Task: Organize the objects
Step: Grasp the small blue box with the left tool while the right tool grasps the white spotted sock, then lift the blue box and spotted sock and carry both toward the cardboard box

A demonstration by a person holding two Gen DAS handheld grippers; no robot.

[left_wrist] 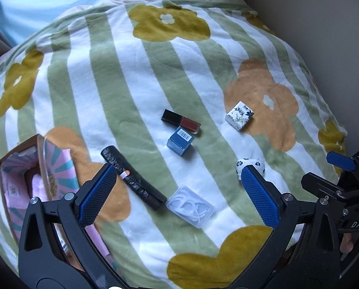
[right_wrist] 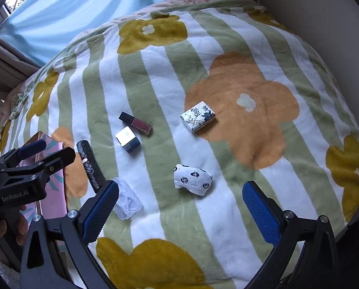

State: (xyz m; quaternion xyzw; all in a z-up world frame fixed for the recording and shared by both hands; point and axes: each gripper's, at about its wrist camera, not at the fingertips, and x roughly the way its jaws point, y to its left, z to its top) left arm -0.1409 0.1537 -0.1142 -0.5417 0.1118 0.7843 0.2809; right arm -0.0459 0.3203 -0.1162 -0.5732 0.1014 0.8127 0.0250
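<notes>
Across a plush blanket point(left_wrist: 121, 91) striped in green and white and printed with big mustard and orange flowers, the small things lie scattered near the middle. At the far edge of this bedding a pale blue curtain point(right_wrist: 66, 7) hangs with daylight behind it, a beige drape point(right_wrist: 8, 57) gathers at the left, and a plain off-white wall point(right_wrist: 324, 24) runs down the right side. A lip gloss tube point(left_wrist: 180, 121) with red contents and a dark cap lies just beyond a small blue box point(left_wrist: 180, 143), the two touching or nearly so. To their right, on an orange flower, sits a white box with blue floral print point(left_wrist: 239, 115). Nearer, a rolled white cloth with dark flowers point(right_wrist: 193, 179) rests on a white stripe, a clear plastic case point(left_wrist: 190, 206) lies flat, and a black crinkled roll point(left_wrist: 133, 177) with a small pink-and-white band runs diagonally beside it. At the left an open box with a pink sunburst lining point(left_wrist: 27, 183) stands on the blanket, something pink inside it. The left gripper point(left_wrist: 179, 190) hovers above the clear case and the roll with its blue-padded jaws spread wide, holding nothing. The right gripper point(right_wrist: 179, 209) hangs close over the blanket just short of the rolled cloth, its jaws likewise wide apart and empty.
</notes>
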